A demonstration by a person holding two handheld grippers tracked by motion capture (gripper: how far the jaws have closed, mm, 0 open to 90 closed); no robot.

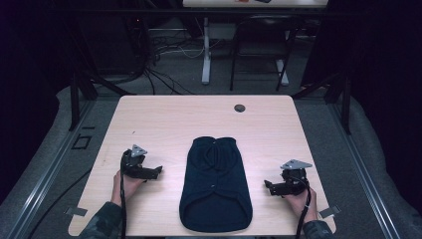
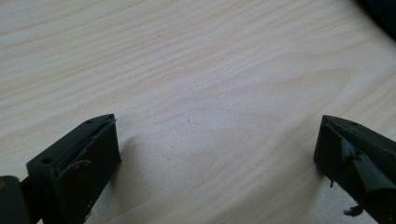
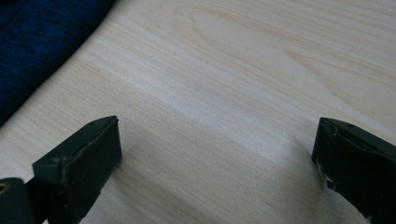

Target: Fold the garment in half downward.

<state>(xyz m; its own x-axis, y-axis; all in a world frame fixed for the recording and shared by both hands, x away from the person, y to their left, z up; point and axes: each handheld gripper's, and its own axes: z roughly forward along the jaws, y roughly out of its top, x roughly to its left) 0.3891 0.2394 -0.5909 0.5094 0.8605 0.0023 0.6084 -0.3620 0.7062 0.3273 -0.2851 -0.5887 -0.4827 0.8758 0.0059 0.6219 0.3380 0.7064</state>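
Note:
A dark navy knitted garment [image 1: 215, 185] lies flat in the middle of the light wooden table [image 1: 164, 119], narrower at its far end and wider toward the front edge. My left gripper [image 1: 158, 171] rests on the table to the garment's left, pointing at it, a short gap away. In the left gripper view the left gripper [image 2: 217, 149] is open over bare wood. My right gripper [image 1: 267, 185] sits to the garment's right, pointing left. The right gripper [image 3: 217, 149] is open, with the garment's edge [image 3: 42, 51] at upper left.
A round cable hole [image 1: 240, 108] sits near the table's far edge. Beyond the table stand a white desk leg [image 1: 206, 55], a dark chair [image 1: 261, 45] and floor cables [image 1: 164, 74]. Black frame struts [image 1: 79, 84] flank both sides.

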